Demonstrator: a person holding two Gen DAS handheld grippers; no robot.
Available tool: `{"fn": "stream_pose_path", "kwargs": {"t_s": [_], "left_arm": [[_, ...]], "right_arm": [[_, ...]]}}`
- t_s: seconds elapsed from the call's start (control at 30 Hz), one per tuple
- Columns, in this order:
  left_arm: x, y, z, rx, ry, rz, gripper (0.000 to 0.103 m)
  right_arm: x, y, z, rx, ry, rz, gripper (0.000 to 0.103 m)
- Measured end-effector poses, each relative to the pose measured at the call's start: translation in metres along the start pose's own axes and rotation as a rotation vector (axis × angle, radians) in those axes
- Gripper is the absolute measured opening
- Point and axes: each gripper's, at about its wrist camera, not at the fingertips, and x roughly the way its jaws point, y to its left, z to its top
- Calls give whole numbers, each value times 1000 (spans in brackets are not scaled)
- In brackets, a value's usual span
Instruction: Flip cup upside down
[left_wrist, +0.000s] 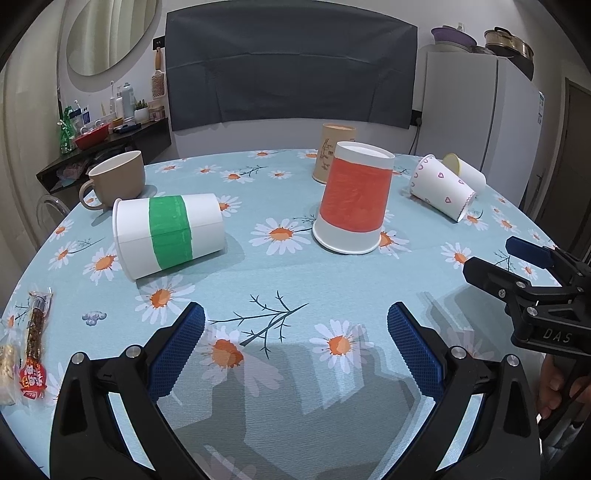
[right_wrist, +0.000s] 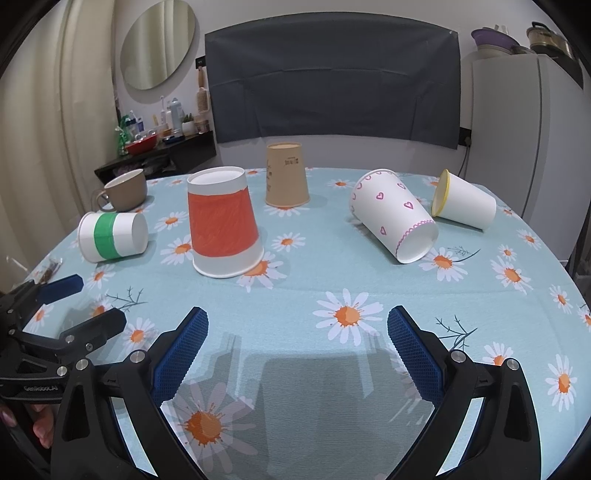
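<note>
At table's left edge (left_wrist: 22, 295), snack packets (left_wrist: 35, 343) cropped

The left claw (left_wrist: 295, 347) hovers over the daisy-printed blue bench (left_wrist: 332, 288), its blue-padded jaws spread wide, holding nothing. Ahead to its right, an orange-banded white paper cup (left_wrist: 352, 205) stands rim-down. Ahead to its left, a green-banded white paper cup (left_wrist: 170, 234) lies on its side. The right claw (left_wrist: 495, 262) enters from the right, jaws parted.
</note>
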Motion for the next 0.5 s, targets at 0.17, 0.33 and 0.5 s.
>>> {"fn": "stream_pose_path", "kwargs": {"t_s": [0.17, 0.33, 0.5], "left_arm": [[0, 0, 0, -1, -2, 3, 97], [-1, 0, 1, 1, -3, 3, 97], [-1, 0, 1, 2, 0, 3, 97]], "right_arm": [[0, 0, 0, 1, 0, 1, 94], [0, 0, 0, 1, -3, 1, 94], [0, 0, 0, 1, -1, 2, 94]]}}
